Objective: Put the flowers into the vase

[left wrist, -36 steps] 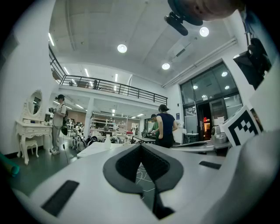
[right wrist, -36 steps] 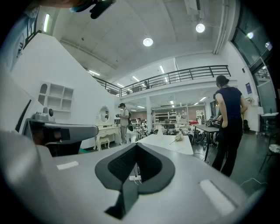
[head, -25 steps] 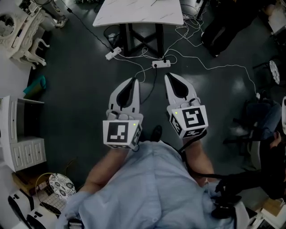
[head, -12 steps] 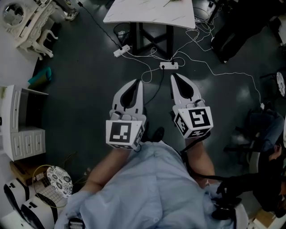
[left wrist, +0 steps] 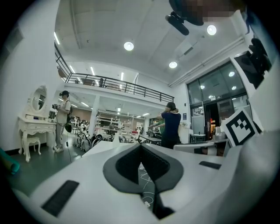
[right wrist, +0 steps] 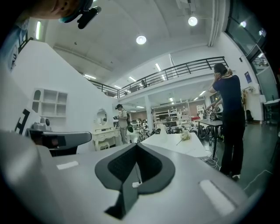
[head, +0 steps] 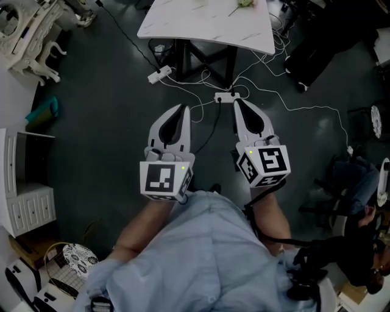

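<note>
A pale flower with a thin stem lies on the white marble table at the top of the head view. The right gripper view shows the same flower on the table ahead. No vase shows in any view. My left gripper and right gripper are held side by side above the dark floor, short of the table, pointing at it. Both are shut, with nothing between the jaws. The left gripper and right gripper show their tips touching in their own views.
Two power strips and white cables lie on the floor by the table's black base. A white dressing table and a white cabinet stand at the left. People stand farther off.
The table has come nearer and lower in the head view, and the flower on it has entered at the top. Both grippers have moved forward toward it, still shut.
</note>
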Tool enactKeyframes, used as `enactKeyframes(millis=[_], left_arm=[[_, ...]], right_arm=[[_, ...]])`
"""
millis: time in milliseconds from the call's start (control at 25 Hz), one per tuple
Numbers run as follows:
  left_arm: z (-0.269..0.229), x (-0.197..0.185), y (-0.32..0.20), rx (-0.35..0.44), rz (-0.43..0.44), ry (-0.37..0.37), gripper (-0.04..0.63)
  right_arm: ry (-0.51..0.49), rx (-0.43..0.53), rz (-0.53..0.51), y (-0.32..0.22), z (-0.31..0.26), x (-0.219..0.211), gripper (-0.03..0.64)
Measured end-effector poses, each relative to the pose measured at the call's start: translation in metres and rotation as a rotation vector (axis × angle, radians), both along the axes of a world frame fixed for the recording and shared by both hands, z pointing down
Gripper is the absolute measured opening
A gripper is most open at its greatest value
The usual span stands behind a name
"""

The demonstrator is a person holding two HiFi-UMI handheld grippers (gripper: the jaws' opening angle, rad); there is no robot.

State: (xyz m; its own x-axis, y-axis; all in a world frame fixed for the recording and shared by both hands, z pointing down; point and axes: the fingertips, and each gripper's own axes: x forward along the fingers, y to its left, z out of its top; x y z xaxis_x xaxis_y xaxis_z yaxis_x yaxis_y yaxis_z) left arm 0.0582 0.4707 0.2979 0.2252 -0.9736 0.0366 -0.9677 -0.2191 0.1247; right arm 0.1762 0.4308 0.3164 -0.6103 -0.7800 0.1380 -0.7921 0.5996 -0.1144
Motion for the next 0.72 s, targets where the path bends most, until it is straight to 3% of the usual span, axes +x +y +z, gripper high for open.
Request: enactKeyframes(millis=[320, 720], left_arm=[[-0.009, -0.068, -0.085, 0.03, 0.047, 0.0, 0.005], [-0.004, -0.096, -0.129, 0.01, 0.082, 0.03, 0.005]], right_arm=[[0.01, 0.006, 0.029, -0.081, -0.008, -0.069, 0.002], [0.028, -0.004, 0.053, -0.131, -0.017, -0.096, 0.002]])
